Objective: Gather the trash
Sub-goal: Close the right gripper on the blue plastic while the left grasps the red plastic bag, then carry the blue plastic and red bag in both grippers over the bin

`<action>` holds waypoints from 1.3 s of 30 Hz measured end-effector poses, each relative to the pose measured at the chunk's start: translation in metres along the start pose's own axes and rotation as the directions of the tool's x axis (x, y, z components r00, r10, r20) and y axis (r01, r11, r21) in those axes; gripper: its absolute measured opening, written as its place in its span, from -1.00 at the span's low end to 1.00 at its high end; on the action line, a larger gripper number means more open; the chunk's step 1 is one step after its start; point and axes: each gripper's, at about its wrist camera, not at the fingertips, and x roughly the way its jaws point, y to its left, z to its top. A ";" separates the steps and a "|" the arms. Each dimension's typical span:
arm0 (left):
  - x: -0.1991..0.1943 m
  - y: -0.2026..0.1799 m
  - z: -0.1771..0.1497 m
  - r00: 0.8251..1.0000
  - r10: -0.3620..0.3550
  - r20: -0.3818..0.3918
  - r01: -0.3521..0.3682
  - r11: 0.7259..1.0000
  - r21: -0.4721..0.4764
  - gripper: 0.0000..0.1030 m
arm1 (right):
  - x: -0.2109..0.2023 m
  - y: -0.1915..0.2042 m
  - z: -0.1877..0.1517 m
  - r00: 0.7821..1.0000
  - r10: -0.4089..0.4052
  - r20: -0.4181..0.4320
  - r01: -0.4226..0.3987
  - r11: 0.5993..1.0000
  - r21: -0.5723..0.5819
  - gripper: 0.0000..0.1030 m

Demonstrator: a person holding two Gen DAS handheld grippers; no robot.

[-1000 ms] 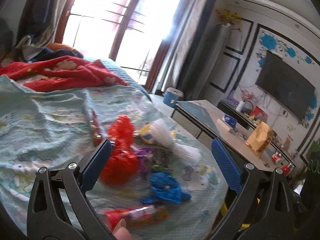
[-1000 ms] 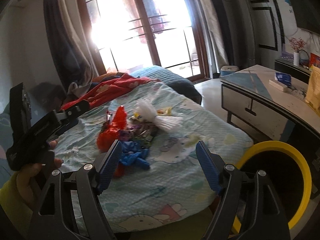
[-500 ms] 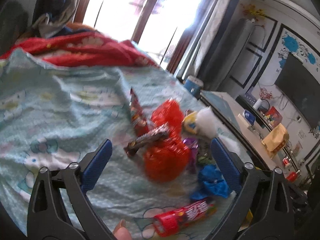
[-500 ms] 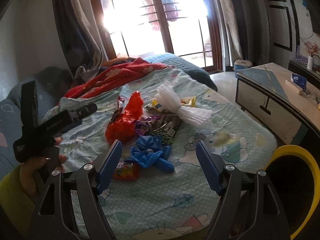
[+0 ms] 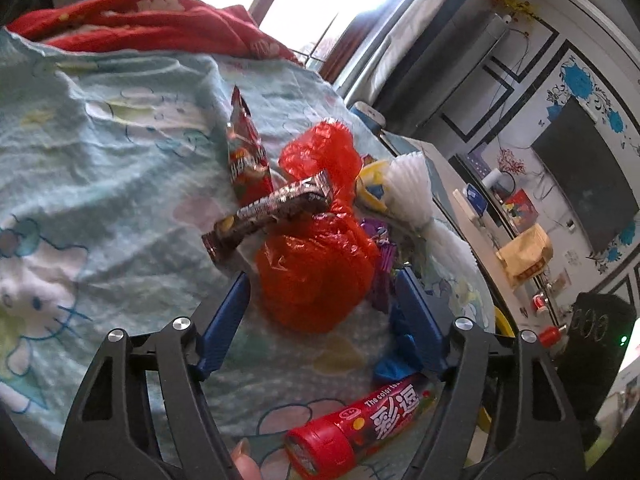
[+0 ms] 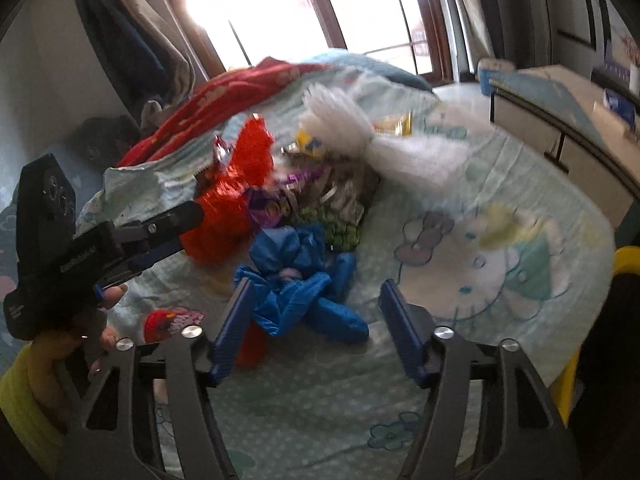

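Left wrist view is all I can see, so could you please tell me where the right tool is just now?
Observer: The right tool is open and lined up on the crumpled blue bag lying on the blanket.
Operator: Thank you. Is my left tool touching the red bag?
Observer: In the right wrist view the left tool has its tips right beside the red bag; I cannot tell whether they touch.
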 end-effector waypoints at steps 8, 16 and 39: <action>0.009 0.005 0.003 1.000 -0.005 -0.025 0.004 1.000 -0.028 -0.19 | 0.000 -0.001 -0.008 1.000 0.013 -0.001 -0.013 1.000 0.000 -0.51; 0.009 -0.001 0.001 0.999 -0.025 -0.038 0.025 1.000 -0.005 -0.81 | -0.011 0.003 -0.017 1.000 -0.005 0.022 0.006 0.999 -0.033 -0.72; -0.041 -0.054 0.010 0.989 -0.116 0.091 0.104 0.986 0.128 -0.85 | -0.062 -0.001 -0.010 0.986 -0.021 0.164 0.030 0.998 -0.053 -0.84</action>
